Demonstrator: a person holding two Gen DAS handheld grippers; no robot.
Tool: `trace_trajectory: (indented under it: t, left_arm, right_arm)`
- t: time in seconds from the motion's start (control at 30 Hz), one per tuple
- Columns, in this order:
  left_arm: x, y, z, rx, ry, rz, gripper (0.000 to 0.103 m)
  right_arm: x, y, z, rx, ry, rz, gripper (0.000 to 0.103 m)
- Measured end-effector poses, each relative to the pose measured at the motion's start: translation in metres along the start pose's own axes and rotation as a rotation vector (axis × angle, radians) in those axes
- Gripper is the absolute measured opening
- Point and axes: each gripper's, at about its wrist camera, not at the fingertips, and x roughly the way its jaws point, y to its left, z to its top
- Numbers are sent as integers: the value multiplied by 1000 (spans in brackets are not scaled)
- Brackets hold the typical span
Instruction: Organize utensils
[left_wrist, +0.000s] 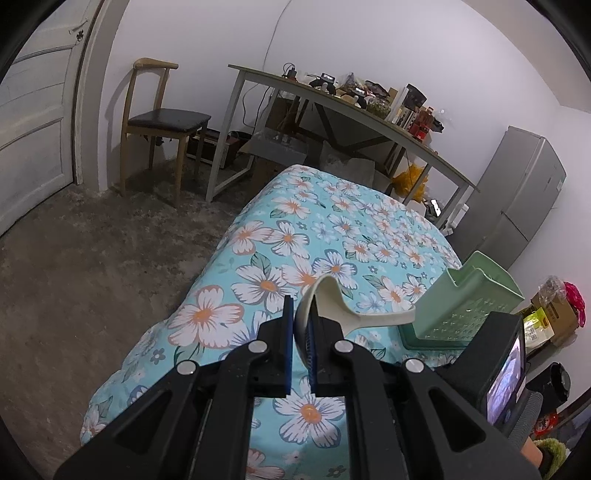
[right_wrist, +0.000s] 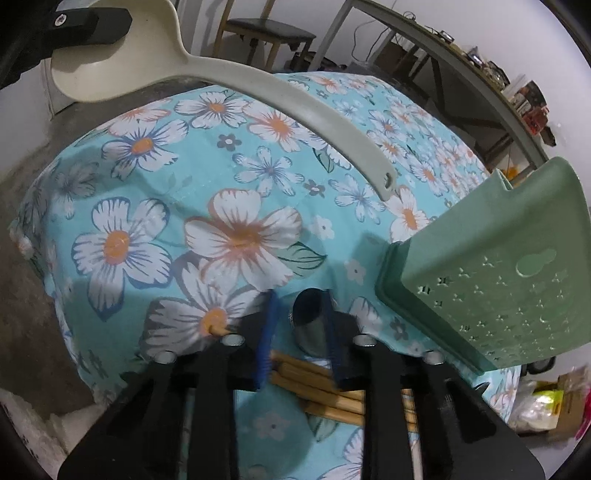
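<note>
Cream ladle pinched by its bowl, held up above the floral cloth

My left claw (left_wrist: 301, 332) is clamped on the ladle (right_wrist: 258, 85) at the bowl rim, handle reaching toward the green holder (right_wrist: 491, 280) at the cloth's (right_wrist: 155, 192) right edge. It looks like light, stiff, slick plastic; a grip on the handle would swing less. My right claw (right_wrist: 301, 332) stands apart, holding nothing, above wooden chopsticks (right_wrist: 325, 391).

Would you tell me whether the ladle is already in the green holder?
Out: the left tongs hold the ladle above the cloth, beside the green holder.
</note>
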Motion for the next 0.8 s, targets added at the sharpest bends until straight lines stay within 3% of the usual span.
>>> trace_trajectory:
  t: [0.33,0.57,0.8]
  left_arm:
    - [-19,-16,15,37,-73,2,5]
    - [-36,-49,39,115,-157,-49,5]
    - [-30,-81,55,201,-178,-55,5]
  right_arm:
    - [-42,-35,2,101,-131,24,1]
    - [-92,-110,-16,334,-262,171,0]
    - [-130,-173,-42,530,-365,261,0]
